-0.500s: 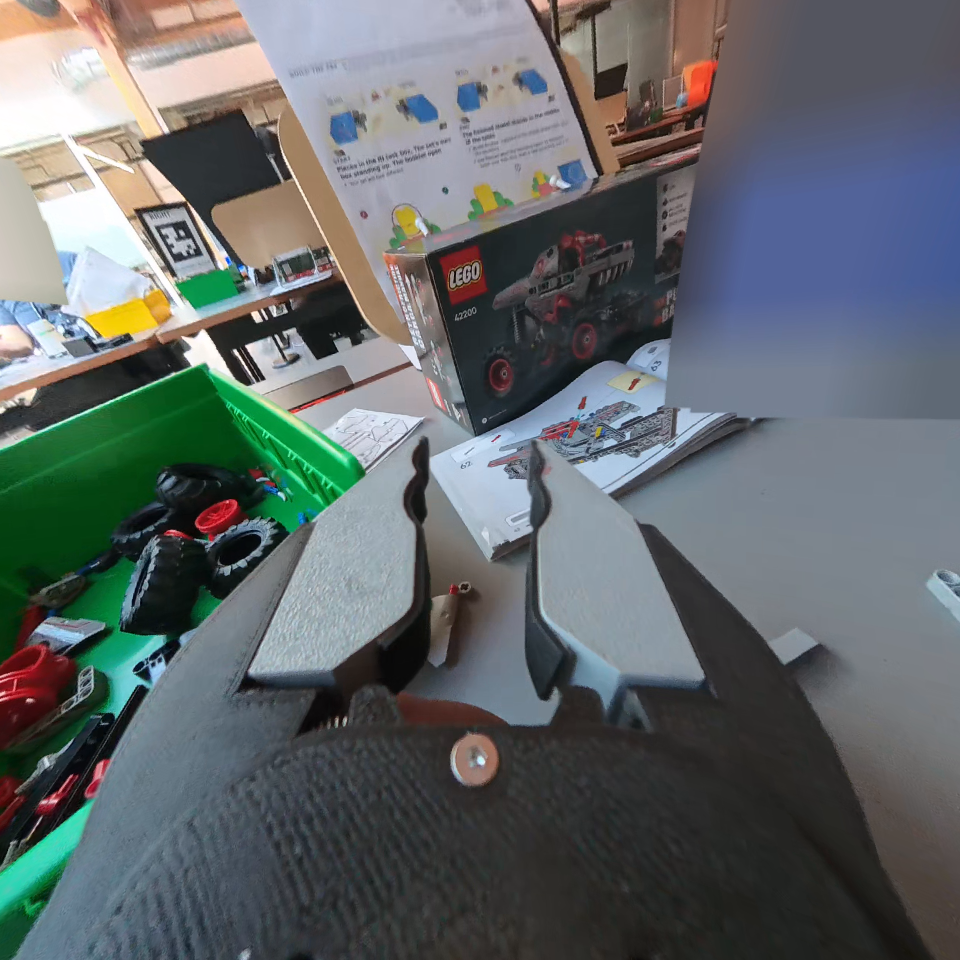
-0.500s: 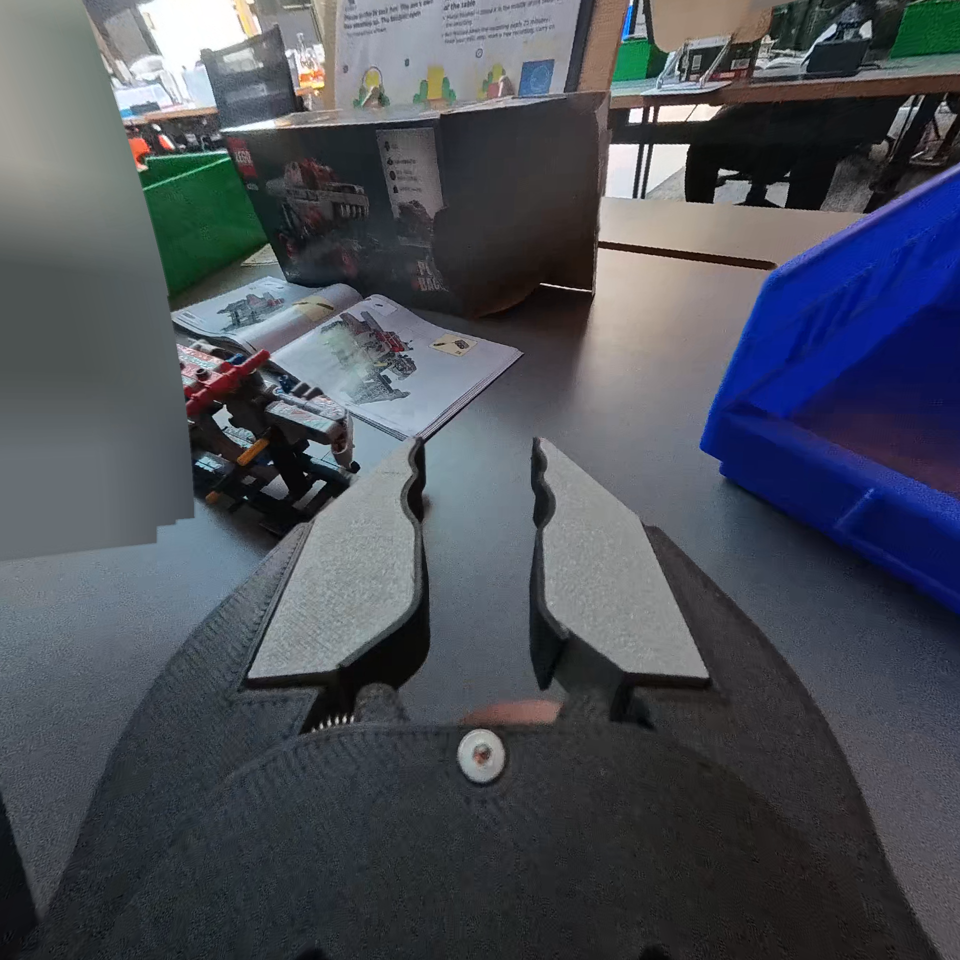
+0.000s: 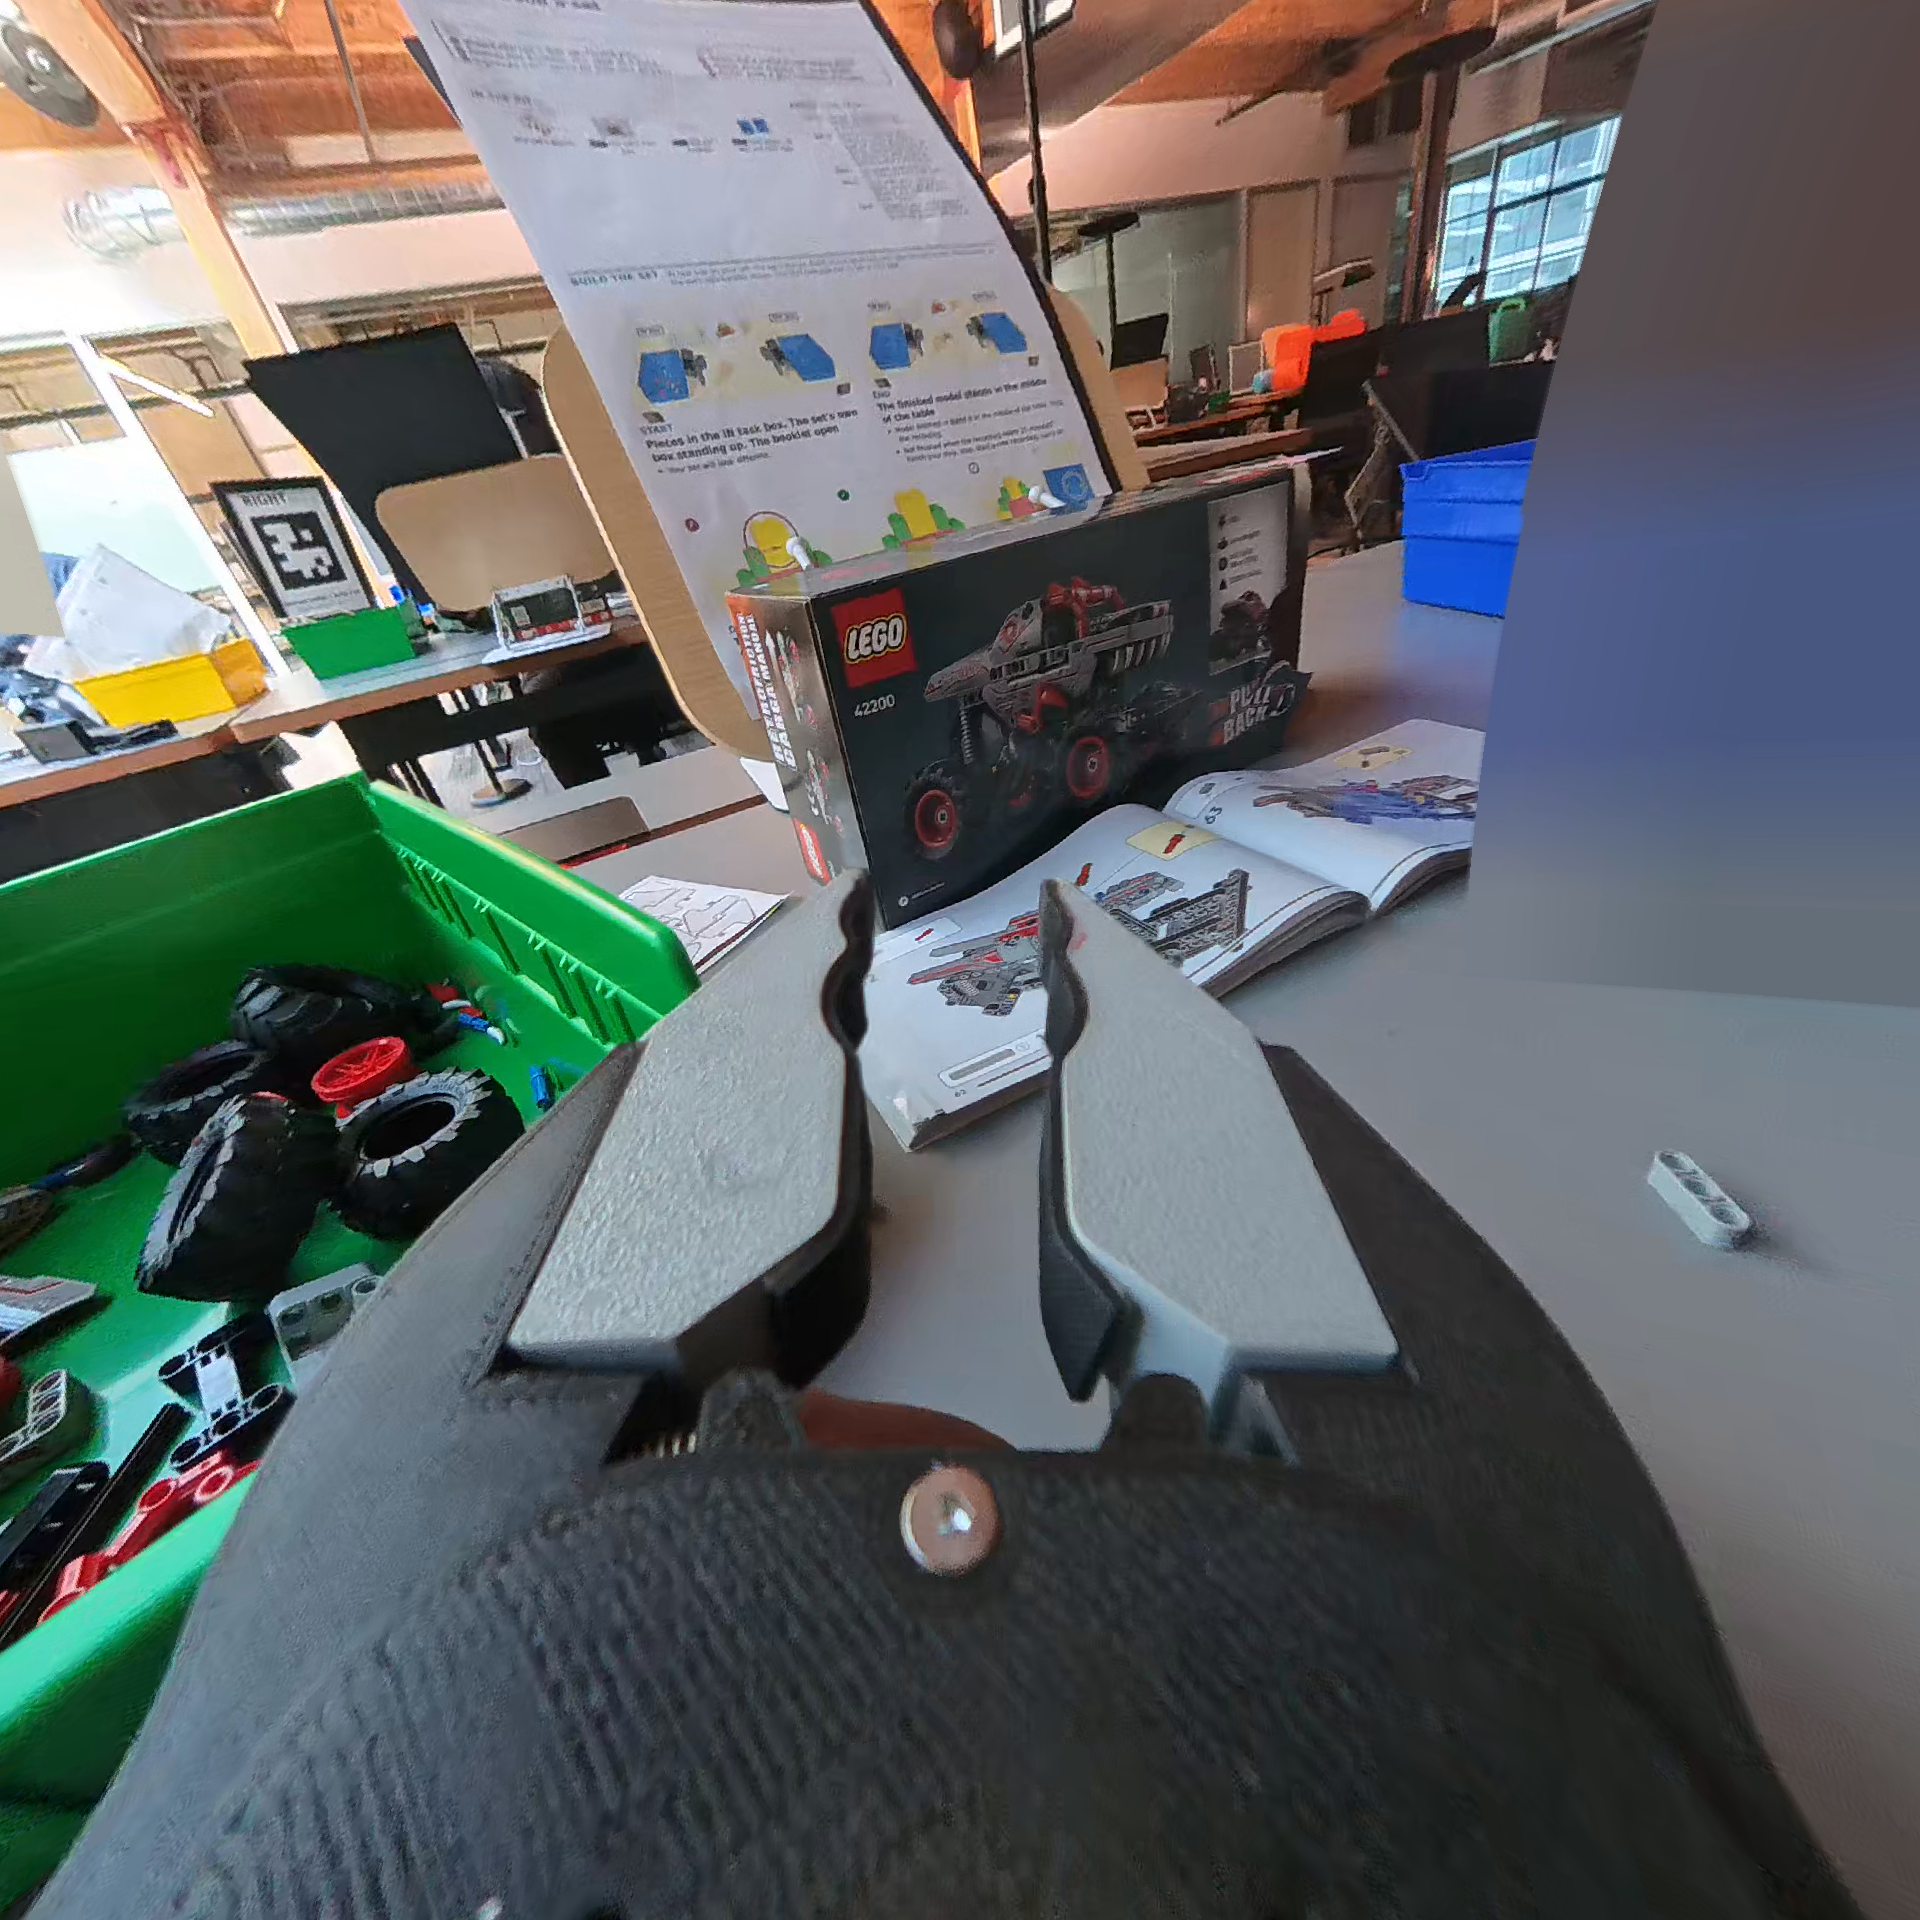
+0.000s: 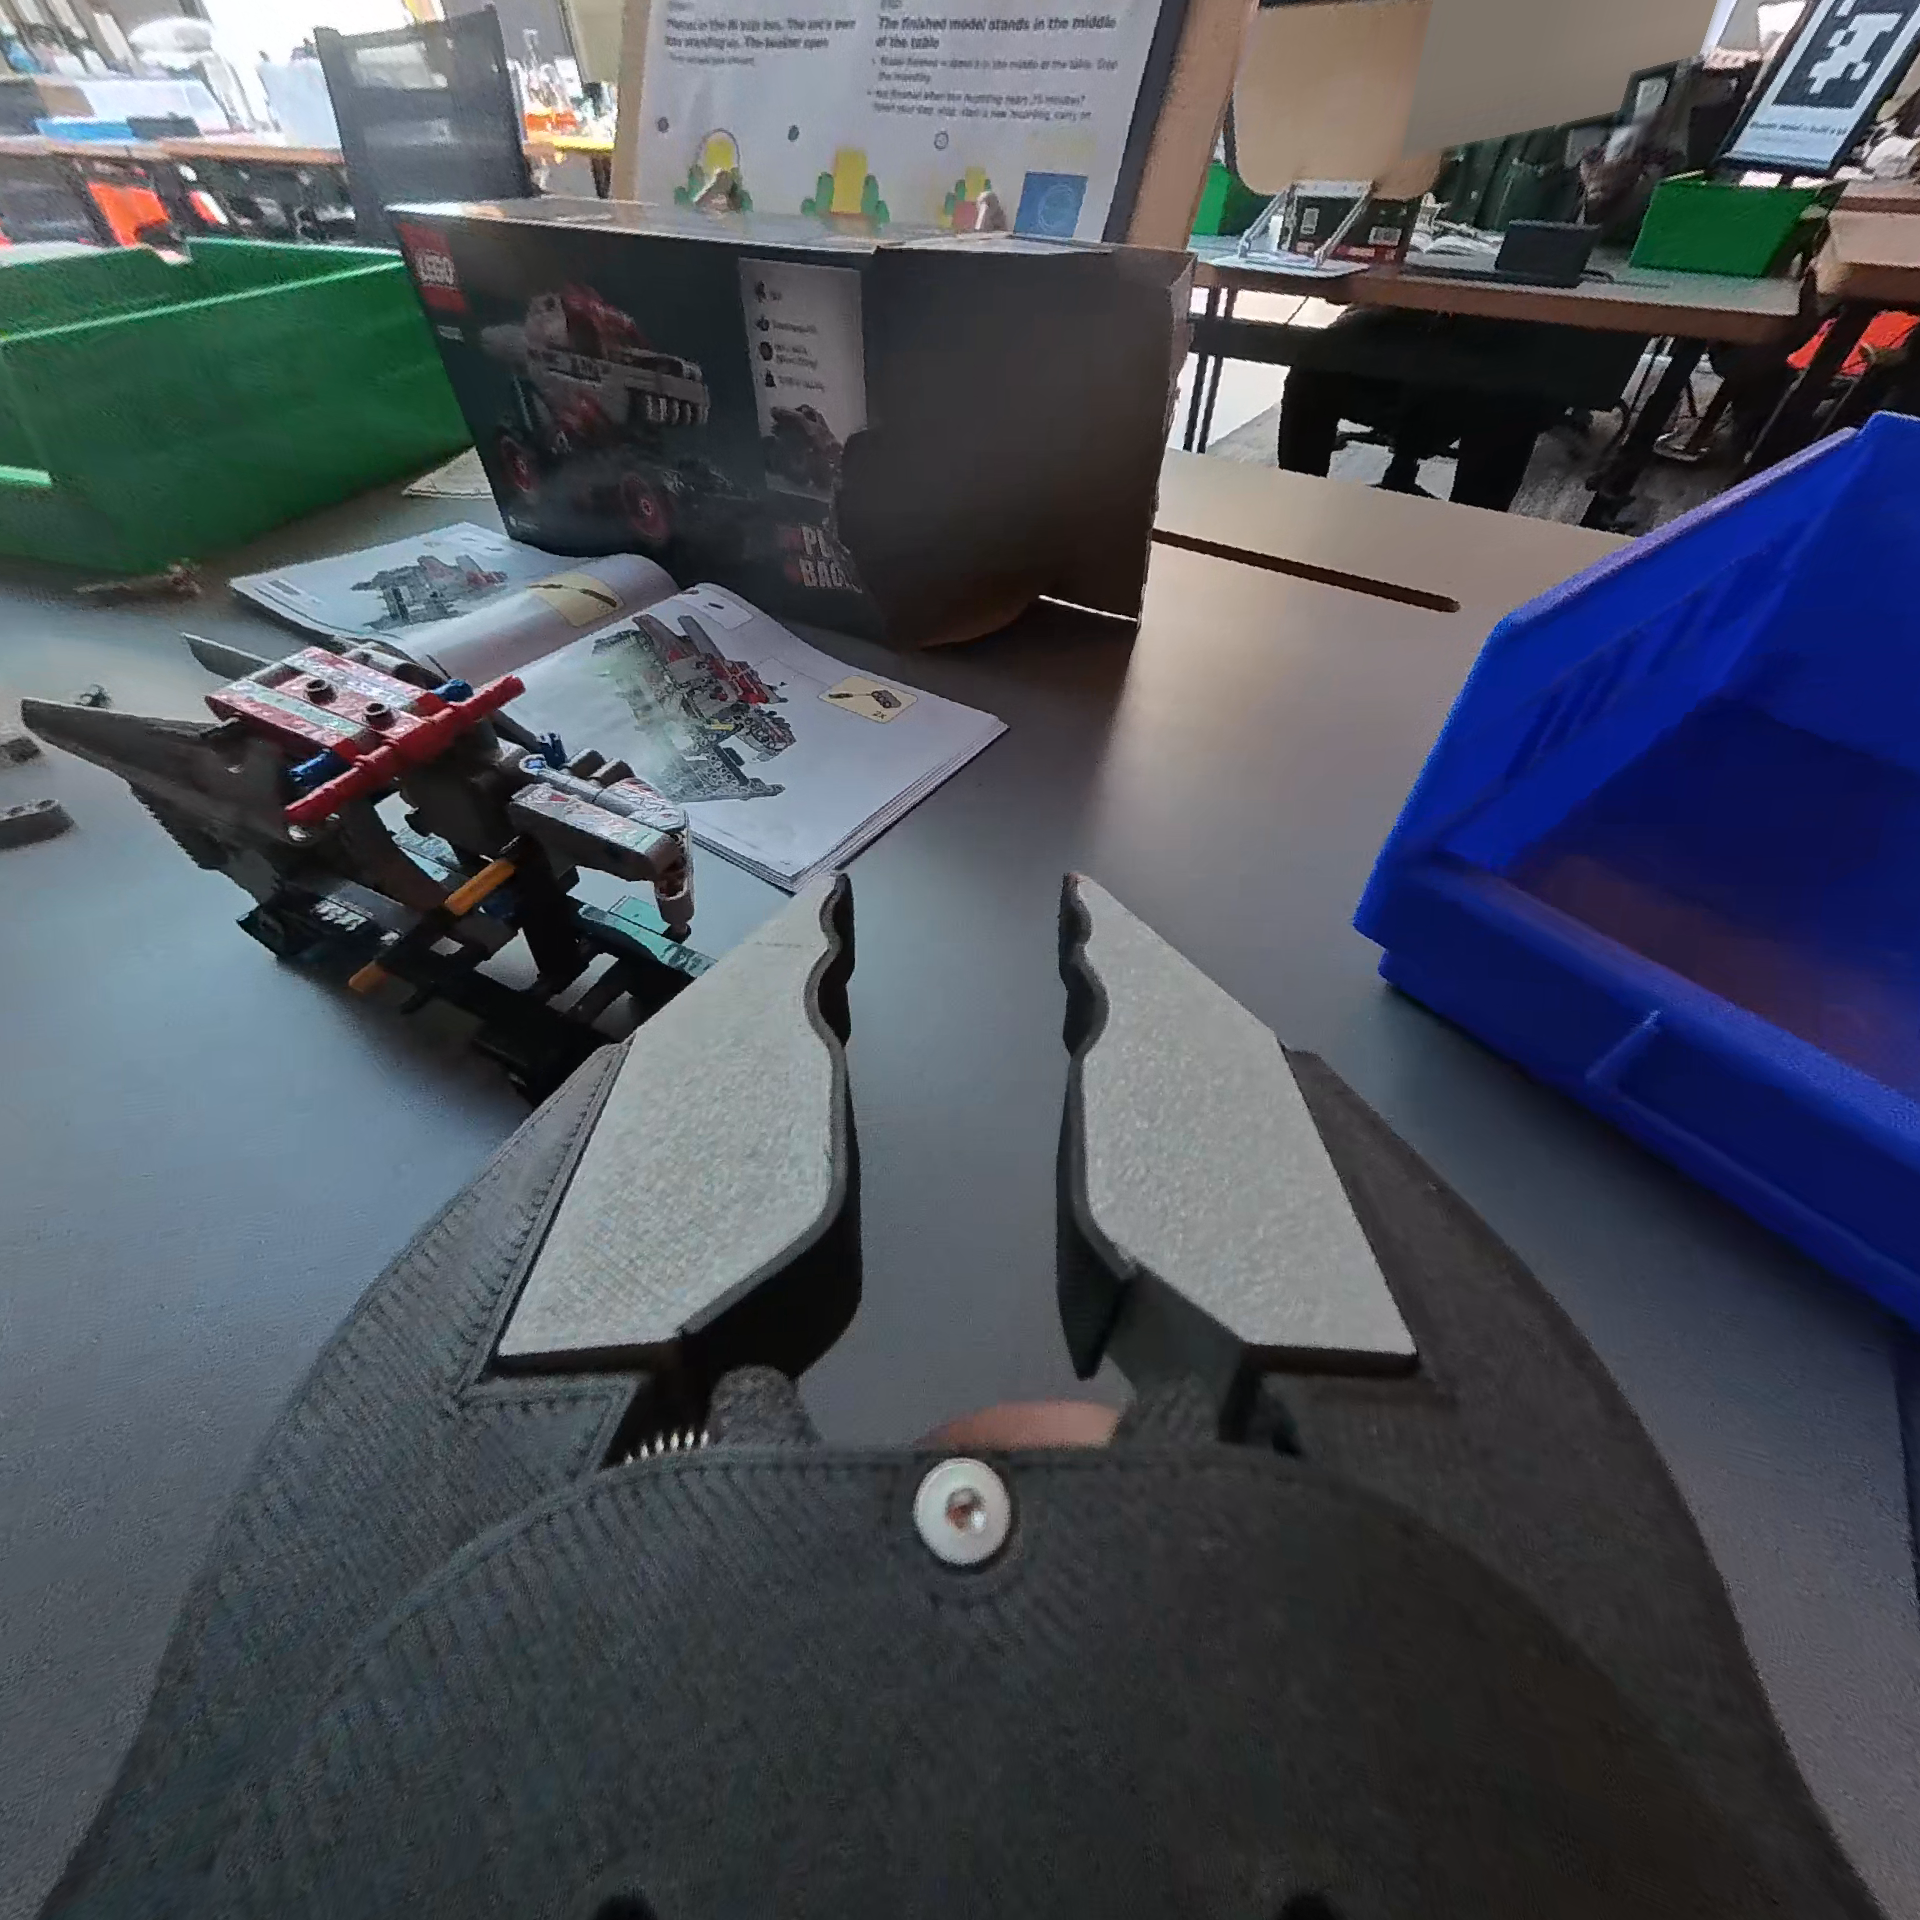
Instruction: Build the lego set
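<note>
Currently both grippers idle over the grey counter [image 4: 1247, 727]. Left gripper [image 3: 951, 925]: jaws parted a moderate gap, nothing between them. Right gripper [image 4: 956, 925]: jaws likewise parted, empty. Partly built lego model [image 4: 416, 821] sits on the counter left of the right gripper, just near of the open instruction booklet [image 4: 727, 707]. Set box [image 3: 1039, 686] stands upright behind the booklet. Green bin [image 3: 312, 935] at left holds black tyres [image 3: 312, 1122], a red wheel hub [image 3: 358, 1070] and loose parts. 1 small grey beam [image 3: 1699, 1198] lies alone on the counter, right of the left gripper. Blue bin [image 4: 1662, 831] at far right.
</note>
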